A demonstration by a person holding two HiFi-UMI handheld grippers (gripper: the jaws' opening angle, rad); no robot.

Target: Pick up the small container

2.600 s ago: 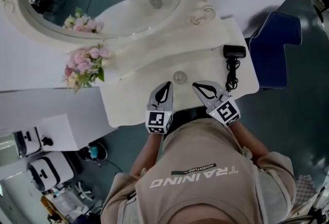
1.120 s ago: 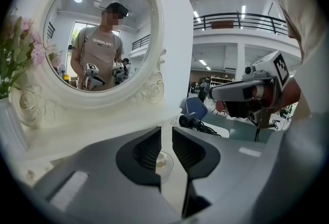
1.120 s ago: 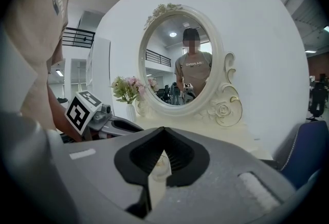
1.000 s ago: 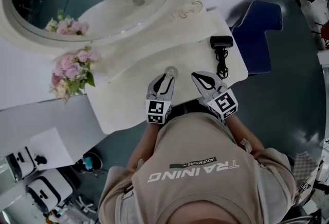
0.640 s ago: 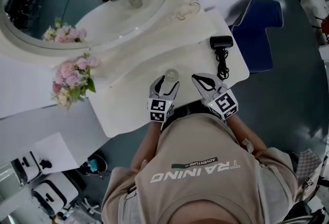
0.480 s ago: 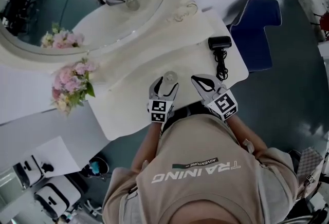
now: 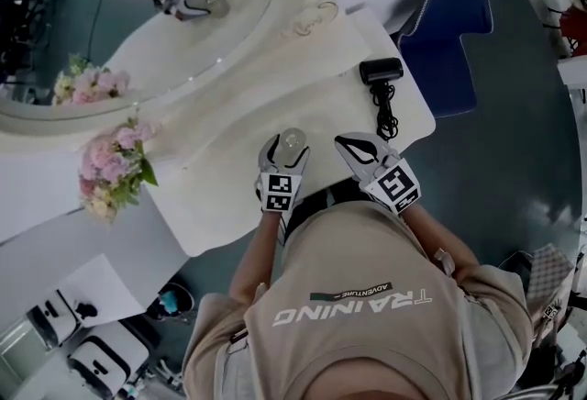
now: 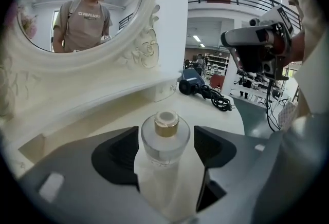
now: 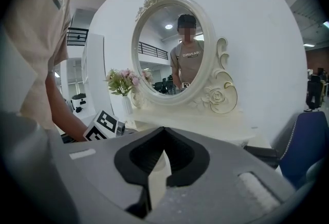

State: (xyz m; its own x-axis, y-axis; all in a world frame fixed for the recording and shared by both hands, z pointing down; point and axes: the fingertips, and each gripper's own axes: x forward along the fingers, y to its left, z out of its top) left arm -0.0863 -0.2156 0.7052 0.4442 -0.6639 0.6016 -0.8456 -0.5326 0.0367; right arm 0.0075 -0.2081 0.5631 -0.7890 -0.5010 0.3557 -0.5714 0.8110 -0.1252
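Observation:
The small container [image 7: 293, 138] is a clear round glass bottle with a gold cap [image 8: 166, 121], standing upright on the white dressing table [image 7: 220, 205]. My left gripper [image 7: 285, 149] reaches over the table's front edge. Its jaws are opening, one on each side of the container [image 8: 165, 146], with a thin gap at both pads. My right gripper [image 7: 342, 142] hovers a short way to the right, shut with nothing in it; in the right gripper view its tips [image 9: 163, 129] meet.
A black hair dryer [image 7: 380, 72] with a coiled cord [image 7: 383, 116] lies at the table's back right. An oval mirror [image 7: 138, 31] in a carved white frame stands behind. Pink flowers [image 7: 110, 164] stand at the left. A blue chair [image 7: 449, 40] is on the right.
My left gripper has moved forward until the container stands between its jaws, and the jaws have spread wider. The right gripper has stayed shut beside it.

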